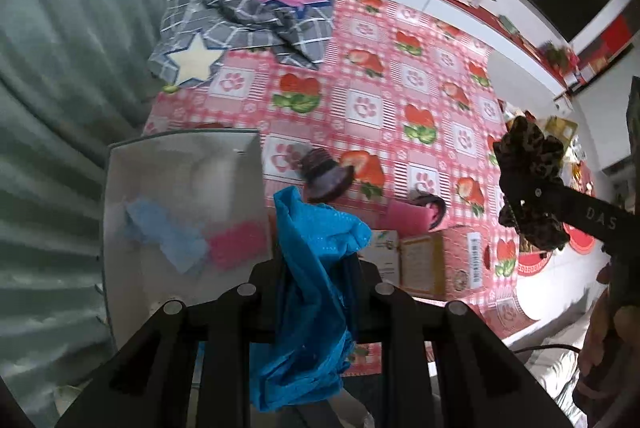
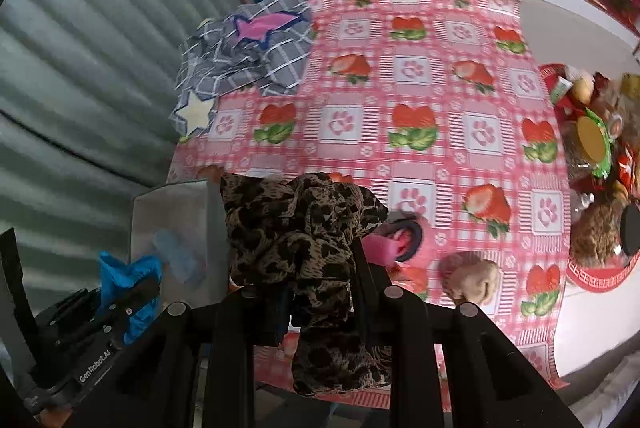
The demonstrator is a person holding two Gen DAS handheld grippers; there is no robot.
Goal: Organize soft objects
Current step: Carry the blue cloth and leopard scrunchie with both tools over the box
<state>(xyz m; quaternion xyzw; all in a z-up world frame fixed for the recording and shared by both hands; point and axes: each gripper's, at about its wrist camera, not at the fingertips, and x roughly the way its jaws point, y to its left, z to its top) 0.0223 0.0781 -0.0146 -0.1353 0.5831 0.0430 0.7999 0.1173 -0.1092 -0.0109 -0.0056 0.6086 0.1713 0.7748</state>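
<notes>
My left gripper (image 1: 316, 268) is shut on a bright blue mesh cloth (image 1: 316, 240), which hangs bunched between the fingers beside a white open box (image 1: 120, 188). Inside the box lie a pale blue piece (image 1: 168, 236) and a pink piece (image 1: 236, 244). My right gripper (image 2: 316, 260) is shut on a leopard-print scrunchie (image 2: 296, 224); it shows in the left wrist view as the scrunchie (image 1: 528, 156) on a black finger. On the strawberry tablecloth (image 2: 420, 96) lie a pink roll (image 2: 384, 248), a dark ring (image 2: 412, 236), a beige soft lump (image 2: 472, 280) and a purple-brown scrunchie (image 1: 324, 172).
A grey checked cloth (image 2: 248, 52) with star patches lies at the table's far left corner. Corrugated grey wall (image 2: 80, 68) runs along the left. A red tray (image 2: 592, 280) of jars and snacks sits at the right edge. Small cartons (image 1: 424, 260) lie near the front edge.
</notes>
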